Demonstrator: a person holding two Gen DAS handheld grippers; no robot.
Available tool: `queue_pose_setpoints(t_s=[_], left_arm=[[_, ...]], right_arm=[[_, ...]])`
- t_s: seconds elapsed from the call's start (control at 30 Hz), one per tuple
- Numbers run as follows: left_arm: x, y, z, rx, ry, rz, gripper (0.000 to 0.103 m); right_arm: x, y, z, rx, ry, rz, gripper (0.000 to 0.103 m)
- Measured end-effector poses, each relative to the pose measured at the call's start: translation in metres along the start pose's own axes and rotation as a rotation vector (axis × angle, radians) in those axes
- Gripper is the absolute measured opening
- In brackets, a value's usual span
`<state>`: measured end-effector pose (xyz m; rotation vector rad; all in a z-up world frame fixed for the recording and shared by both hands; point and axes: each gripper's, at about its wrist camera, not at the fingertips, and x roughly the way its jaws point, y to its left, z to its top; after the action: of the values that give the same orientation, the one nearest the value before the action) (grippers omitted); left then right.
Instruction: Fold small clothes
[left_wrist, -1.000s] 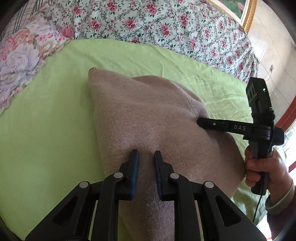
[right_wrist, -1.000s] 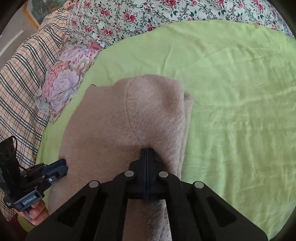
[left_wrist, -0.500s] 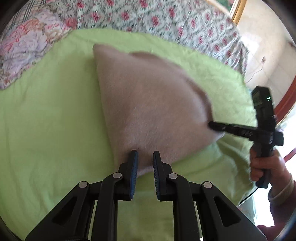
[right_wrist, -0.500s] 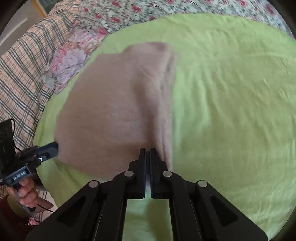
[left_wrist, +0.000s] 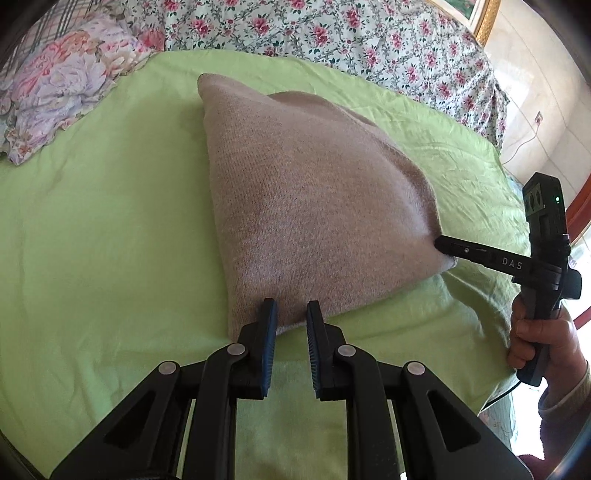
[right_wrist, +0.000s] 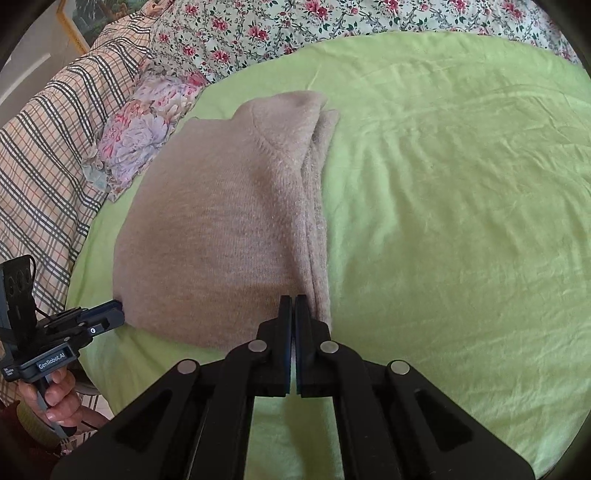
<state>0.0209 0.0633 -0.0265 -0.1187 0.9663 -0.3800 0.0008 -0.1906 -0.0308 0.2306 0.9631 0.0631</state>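
lying folded, sweater (left_wrist: 314, 206) edge between both tongs' tips

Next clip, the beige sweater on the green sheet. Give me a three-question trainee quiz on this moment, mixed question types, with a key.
1. True or false: the left gripper has its jaws apart at the near edge of the sweater.
2. Multiple choice: the right gripper is
A. wide open above the sheet
B. shut on the sweater's near corner
C. out of view
3. Fill in: beyond the sweater, at the far left of the sheet, lies a crumpled ______-print cloth.

Key: 1 true; 2 B; 3 floral.
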Motion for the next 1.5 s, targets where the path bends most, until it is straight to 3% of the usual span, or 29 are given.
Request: queue_pose_setpoints(t_s=[0.1, 0.2, 0.3, 0.37, 0.57, 0.67, 1.03, 1.1, 1.2, 1.27, 1.5], left_arm=[[-0.005, 0.002, -0.003, -0.012, 0.014, 0.001, 0.016], [-0.015, 0.004, -0.006, -0.027, 0.019, 0.008, 0.018], [-0.028, 0.004, -0.008, -0.019, 0.005, 0.042, 0.03], [-0.037, 0.004, -0.008, -0.021, -0.007, 0.058, 0.047], [-0.057, -0.005, -0.01, 0.023, -0.033, 0.145, 0.07], [-0.062, -0.009, -0.013, 0.044, -0.035, 0.147, 0.075], [-0.068, -0.007, -0.007, 0.034, -0.045, 0.168, 0.08], [-0.072, -0.01, -0.004, 0.046, -0.052, 0.2, 0.08], [-0.074, -0.015, -0.004, 0.084, -0.052, 0.234, 0.083], [-0.073, -0.018, -0.005, 0.101, -0.056, 0.283, 0.085], [-0.046, -0.01, -0.002, 0.084, 0.004, 0.33, 0.088]], right_arm=[[-0.008, -0.002, -0.003, 0.021, -0.002, -0.026, 0.0], [-0.021, -0.003, -0.005, 0.023, -0.008, -0.091, 0.011], [-0.038, -0.006, -0.007, 0.043, -0.03, -0.095, 0.016], [-0.047, -0.005, -0.008, 0.047, -0.04, -0.089, 0.02], [-0.066, 0.016, -0.017, 0.003, -0.056, -0.062, 0.049], [-0.069, 0.028, -0.023, -0.032, -0.051, -0.056, 0.058], [-0.065, 0.035, -0.021, -0.037, -0.043, -0.048, 0.061], [-0.066, 0.042, -0.02, -0.066, -0.044, -0.051, 0.077], [-0.066, 0.052, -0.022, -0.135, -0.046, -0.071, 0.09], [-0.062, 0.056, -0.023, -0.166, -0.036, -0.091, 0.092], [-0.04, 0.055, -0.019, -0.18, 0.005, -0.097, 0.093]])
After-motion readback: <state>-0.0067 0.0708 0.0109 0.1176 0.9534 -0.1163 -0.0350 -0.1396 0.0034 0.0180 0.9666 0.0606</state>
